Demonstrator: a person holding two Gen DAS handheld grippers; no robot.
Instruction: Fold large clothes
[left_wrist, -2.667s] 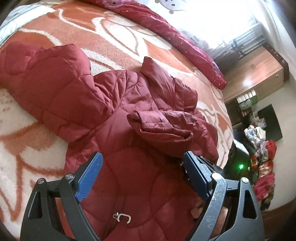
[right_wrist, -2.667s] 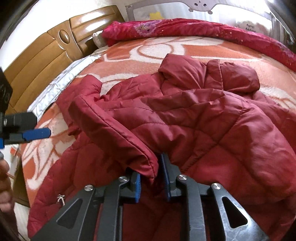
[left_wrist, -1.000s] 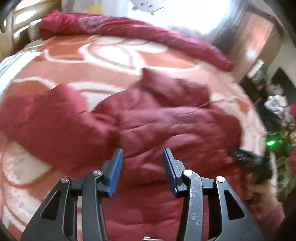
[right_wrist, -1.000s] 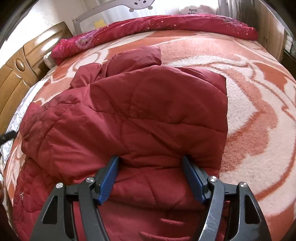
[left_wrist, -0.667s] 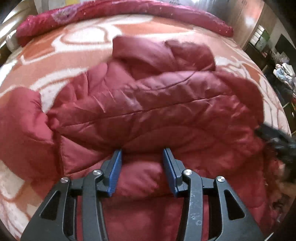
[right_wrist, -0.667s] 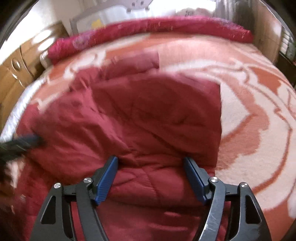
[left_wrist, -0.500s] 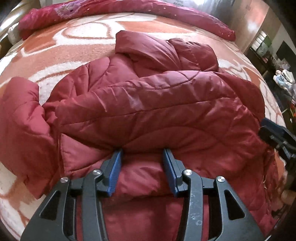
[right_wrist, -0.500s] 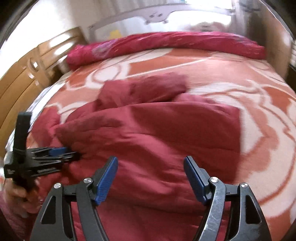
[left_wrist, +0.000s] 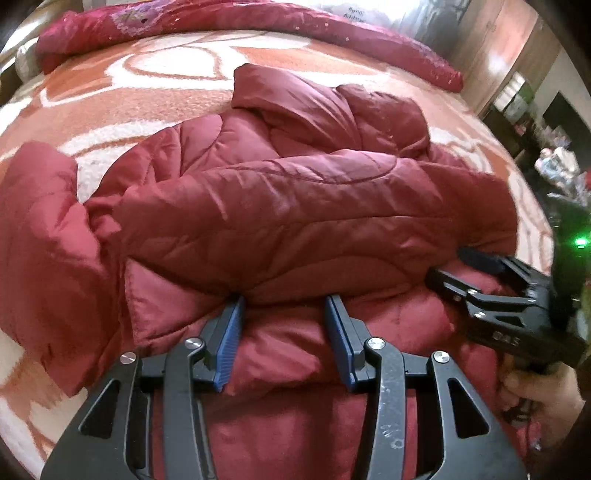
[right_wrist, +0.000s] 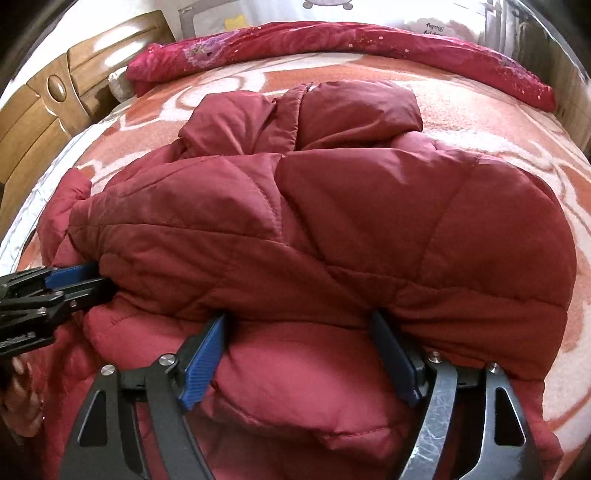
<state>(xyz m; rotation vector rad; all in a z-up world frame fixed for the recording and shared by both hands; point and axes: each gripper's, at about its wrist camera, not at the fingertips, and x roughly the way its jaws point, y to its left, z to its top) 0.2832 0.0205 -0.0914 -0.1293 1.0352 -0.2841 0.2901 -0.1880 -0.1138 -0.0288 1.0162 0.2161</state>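
Dark-red quilted puffer jacket (left_wrist: 295, 221) lies on the orange-and-cream patterned bed blanket (left_wrist: 110, 92), one sleeve folded across its body, other sleeve and bottom fold left; left gripper (left_wrist: 282, 306) half-open, right gripper (right_wrist: 299, 325) just widened, neither jaws clenched on fabric.

Both wrist cameras look steeply down, close over the same jacket (left_wrist: 295, 221).

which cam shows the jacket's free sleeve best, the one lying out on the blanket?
Left wrist view. The sleeve lies spread on the blanket at frame left, seen along most of its length. In the right wrist view only its end peeks out behind the folded jacket; the rest is hidden.
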